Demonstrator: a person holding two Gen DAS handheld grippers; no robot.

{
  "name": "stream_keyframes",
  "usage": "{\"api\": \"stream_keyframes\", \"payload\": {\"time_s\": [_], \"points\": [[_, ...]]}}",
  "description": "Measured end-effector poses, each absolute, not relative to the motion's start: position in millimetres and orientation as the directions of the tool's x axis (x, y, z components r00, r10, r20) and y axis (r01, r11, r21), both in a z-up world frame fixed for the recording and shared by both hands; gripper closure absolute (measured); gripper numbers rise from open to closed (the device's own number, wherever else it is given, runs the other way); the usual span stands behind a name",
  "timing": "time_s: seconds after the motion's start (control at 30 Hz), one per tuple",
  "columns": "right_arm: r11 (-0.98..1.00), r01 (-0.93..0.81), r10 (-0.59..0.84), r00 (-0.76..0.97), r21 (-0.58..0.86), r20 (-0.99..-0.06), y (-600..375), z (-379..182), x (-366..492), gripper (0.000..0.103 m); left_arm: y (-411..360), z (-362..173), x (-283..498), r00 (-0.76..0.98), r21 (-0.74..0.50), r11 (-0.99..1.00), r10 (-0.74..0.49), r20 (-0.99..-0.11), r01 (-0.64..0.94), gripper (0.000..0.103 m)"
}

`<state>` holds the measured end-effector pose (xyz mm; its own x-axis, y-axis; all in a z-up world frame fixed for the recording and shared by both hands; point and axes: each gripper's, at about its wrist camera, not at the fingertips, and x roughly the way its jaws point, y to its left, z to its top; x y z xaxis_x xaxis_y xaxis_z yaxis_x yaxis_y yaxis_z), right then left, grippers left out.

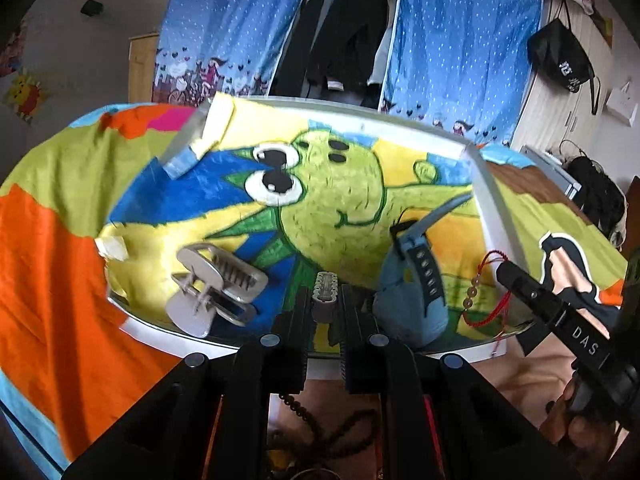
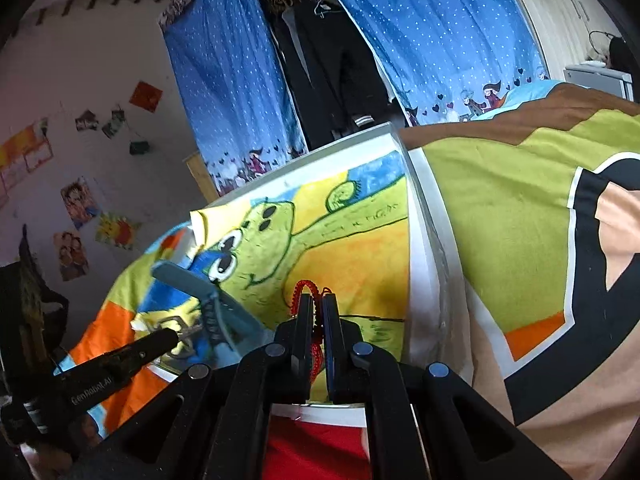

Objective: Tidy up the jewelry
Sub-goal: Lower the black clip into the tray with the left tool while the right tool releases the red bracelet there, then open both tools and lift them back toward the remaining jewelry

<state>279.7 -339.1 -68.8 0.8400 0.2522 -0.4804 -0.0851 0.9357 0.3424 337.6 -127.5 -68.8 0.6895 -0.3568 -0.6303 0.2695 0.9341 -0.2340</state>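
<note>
Hair claws (image 1: 216, 288), silver-grey and lying together, sit at the left of the white-rimmed tray (image 1: 486, 216), on the cartoon-printed cloth that lines it. They look already placed, as far as the left wrist view shows.

In the middle, the left gripper (image 1: 325, 300) is closed on a small ribbed metallic piece (image 1: 325, 294), perhaps a ring or a clip; I cannot tell which. It hangs over the tray's near edge, so this piece is carried but not yet set down. Below the gripper, outside the tray, a string of dark beads (image 1: 320, 424) lies on what seems to be a lower surface, apparently still to be sorted.

Further right, a blue wristwatch (image 1: 416, 280) with a pale blue strap rests inside the tray, also seemingly placed.

At the far right, the right gripper (image 2: 318, 312) is clamped on a red cord bracelet (image 2: 316, 344); the left view shows its cord loop with a few pale beads dangling over the tray's right corner. Whether it touches the cloth there I cannot tell.

My reading: the job is roughly midway. Two kinds of item are in the tray, two are in transit above it, and at least the dark beads remain outside.
</note>
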Motion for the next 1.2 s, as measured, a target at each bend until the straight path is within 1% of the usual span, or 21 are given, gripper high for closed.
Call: {"api": "stream_keyframes", "payload": {"time_s": [0.13, 0.37, 0.4, 0.43, 0.5, 0.53, 0.6, 0.63, 0.67, 0.7, 0.73, 0.8, 0.93, 0.97, 1.0, 1.03, 1.07, 1.1, 1.2], "points": [[0.950, -0.072, 0.227, 0.828, 0.305, -0.512, -338, -77, 287, 0.098, -128, -78, 343, 0.670, -0.251, 0.934, -0.358, -0.651, 0.255, 0.093], [0.959, -0.049, 0.196, 0.824, 0.278, -0.531, -343, -79, 292, 0.096, -129, -77, 339, 0.653, -0.247, 0.931, -0.364, -0.664, 0.268, 0.091], [0.961, -0.046, 0.190, 0.825, 0.271, -0.533, -343, -77, 291, 0.092, -129, -76, 338, 0.651, -0.240, 0.932, -0.362, -0.667, 0.273, 0.086], [0.963, -0.042, 0.182, 0.826, 0.264, -0.534, -343, -76, 290, 0.089, -130, -74, 336, 0.652, -0.233, 0.933, -0.359, -0.668, 0.275, 0.075], [0.966, -0.035, 0.169, 0.834, 0.256, -0.525, -345, -71, 286, 0.069, -130, -68, 331, 0.666, -0.228, 0.935, -0.355, -0.656, 0.273, 0.065], [0.966, -0.033, 0.167, 0.837, 0.257, -0.521, -346, -70, 285, 0.068, -129, -63, 328, 0.678, -0.229, 0.935, -0.353, -0.645, 0.270, 0.063], [0.966, -0.032, 0.164, 0.844, 0.257, -0.510, -348, -65, 281, 0.067, -128, -56, 323, 0.685, -0.229, 0.936, -0.351, -0.639, 0.266, 0.060], [0.967, -0.030, 0.158, 0.847, 0.252, -0.508, -349, -62, 278, 0.067, -127, -52, 320, 0.688, -0.226, 0.938, -0.345, -0.638, 0.261, 0.054], [0.969, -0.029, 0.151, 0.853, 0.244, -0.499, -350, -58, 274, 0.063, -127, -48, 317, 0.695, -0.223, 0.940, -0.341, -0.633, 0.258, 0.050], [0.970, -0.028, 0.146, 0.858, 0.240, -0.492, -351, -55, 271, 0.054, -125, -44, 313, 0.704, -0.223, 0.941, -0.340, -0.624, 0.256, 0.042], [0.972, -0.026, 0.139, 0.866, 0.235, -0.480, -352, -50, 266, 0.051, -124, -37, 308, 0.717, -0.224, 0.941, -0.337, -0.610, 0.252, 0.036], [0.972, -0.029, 0.136, 0.879, 0.234, -0.457, -352, -41, 256, 0.039, -120, -26, 298, 0.742, -0.225, 0.944, -0.328, -0.585, 0.240, 0.029], [0.974, -0.036, 0.127, 0.903, 0.223, -0.411, -352, -23, 230, 0.028, -116, -4, 276, 0.780, -0.221, 0.950, -0.309, -0.544, 0.222, 0.020], [0.975, -0.039, 0.127, 0.908, 0.220, -0.400, -352, -20, 225, 0.023, -115, 2, 271, 0.791, -0.216, 0.952, -0.302, -0.532, 0.218, 0.018], [0.976, -0.042, 0.124, 0.914, 0.214, -0.387, -352, -15, 218, 0.021, -114, 7, 265, 0.802, -0.210, 0.955, -0.291, -0.521, 0.211, 0.013], [0.978, -0.045, 0.121, 0.919, 0.205, -0.376, -351, -11, 212, 0.020, -112, 12, 257, 0.816, -0.207, 0.957, -0.282, -0.504, 0.203, 0.006], [0.980, -0.047, 0.116, 0.924, 0.193, -0.363, -349, -6, 205, 0.016, -109, 17, 249, 0.831, -0.207, 0.959, -0.274, -0.484, 0.195, 0.003], [0.982, -0.051, 0.113, 0.931, 0.183, -0.347, -348, -2, 196, 0.011, -106, 20, 242, 0.843, -0.208, 0.960, -0.267, -0.466, 0.189, 0.002], [0.986, -0.056, 0.103, 0.947, 0.160, -0.305, -343, 8, 172, 0.006, -99, 30, 222, 0.861, -0.216, 0.958, -0.265, -0.434, 0.186, 0.002]]}}
